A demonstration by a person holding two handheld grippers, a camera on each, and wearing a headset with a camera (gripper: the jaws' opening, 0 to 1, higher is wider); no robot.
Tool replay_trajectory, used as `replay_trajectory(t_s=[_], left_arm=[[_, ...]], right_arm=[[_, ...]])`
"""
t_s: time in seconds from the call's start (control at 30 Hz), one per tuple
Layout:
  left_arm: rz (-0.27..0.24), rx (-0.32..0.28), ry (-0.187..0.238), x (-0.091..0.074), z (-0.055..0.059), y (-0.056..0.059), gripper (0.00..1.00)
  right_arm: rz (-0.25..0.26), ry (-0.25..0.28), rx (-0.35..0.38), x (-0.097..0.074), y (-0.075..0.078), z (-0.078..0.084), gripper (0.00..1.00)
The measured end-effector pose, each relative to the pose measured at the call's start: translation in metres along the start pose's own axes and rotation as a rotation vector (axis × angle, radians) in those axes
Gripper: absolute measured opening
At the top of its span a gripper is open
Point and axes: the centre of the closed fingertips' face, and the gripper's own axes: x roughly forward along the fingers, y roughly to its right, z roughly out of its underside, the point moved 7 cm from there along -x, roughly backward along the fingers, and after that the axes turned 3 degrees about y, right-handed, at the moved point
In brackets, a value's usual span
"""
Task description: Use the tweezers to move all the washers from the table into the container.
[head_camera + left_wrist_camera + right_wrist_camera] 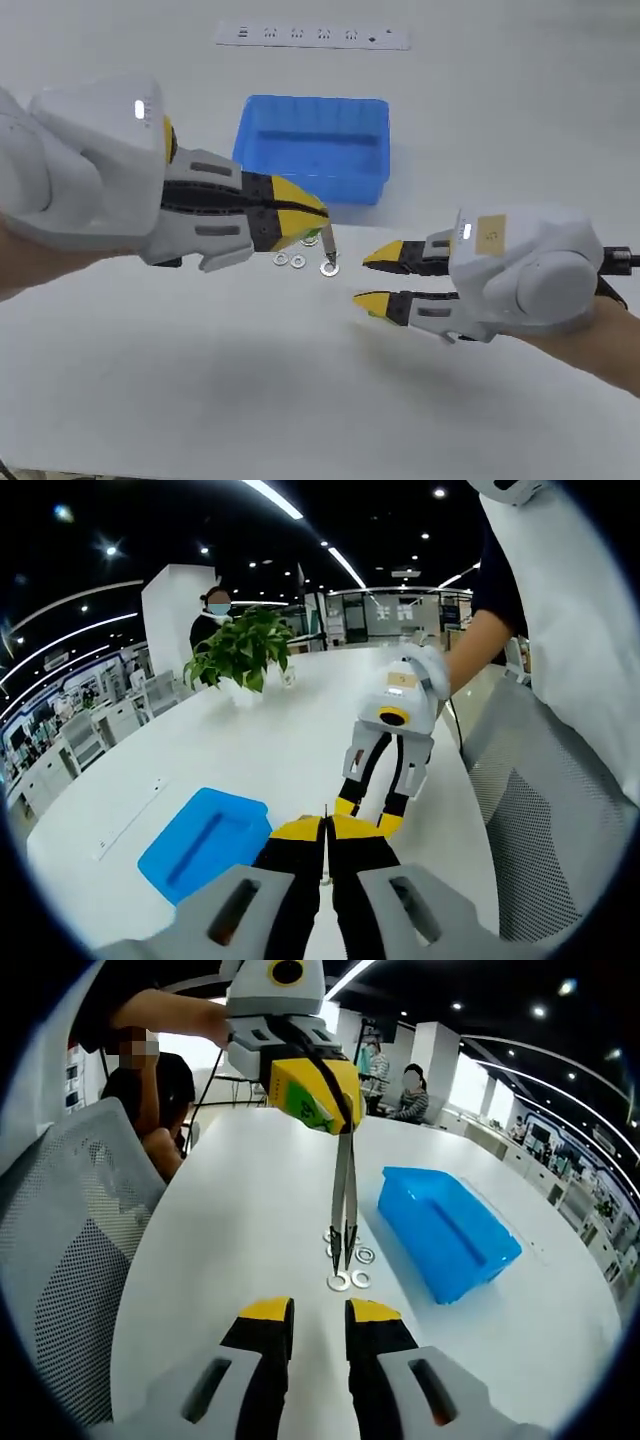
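Two jaws of the left hand-held gripper (312, 222) were clamped on the tweezers (328, 244), whose long axis pointed down at the washers (329, 268) at frame centre. The right hand-held gripper (366, 278), jaws apart and empty, hovered at lower right. The container (318, 186) sat just above the washers. Whether the tips pinched one was unclear.

Small cluster of washers (297, 261) on table (200, 380), just in front of container (315, 145); power strip (312, 36) behind that. Left gripper (320, 214) left of washers, tweezers (328, 248) pointing down among them (contact unclear). Right gripper (361, 279) to their right, apart.
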Motion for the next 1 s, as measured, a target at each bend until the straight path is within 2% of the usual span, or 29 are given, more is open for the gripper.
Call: replay_trajectory(t_s=[0.27,0.43,0.9,0.93,1.0], left_arm=[[0.032,-0.014,-0.041,0.005,0.009,0.002,0.04],[0.032,-0.008,-0.047,0.006,0.010,0.002,0.04],[0.073,-0.033,-0.061,0.008,0.012,-0.002,0.04],[0.096,-0.047,-0.064,0.008,0.012,-0.001,0.04],[0.138,-0.011,-0.098,0.008,0.012,-0.001,0.04]], right_arm=[[-0.002,-0.012,0.022,-0.002,0.001,0.008,0.25],[-0.009,-0.017,0.035,-0.001,0.002,0.009,0.29],[-0.016,-0.022,0.052,0.004,0.002,0.008,0.30],[-0.018,-0.019,0.052,0.005,0.002,0.006,0.30],[-0.022,-0.009,0.050,0.009,0.005,0.001,0.30]])
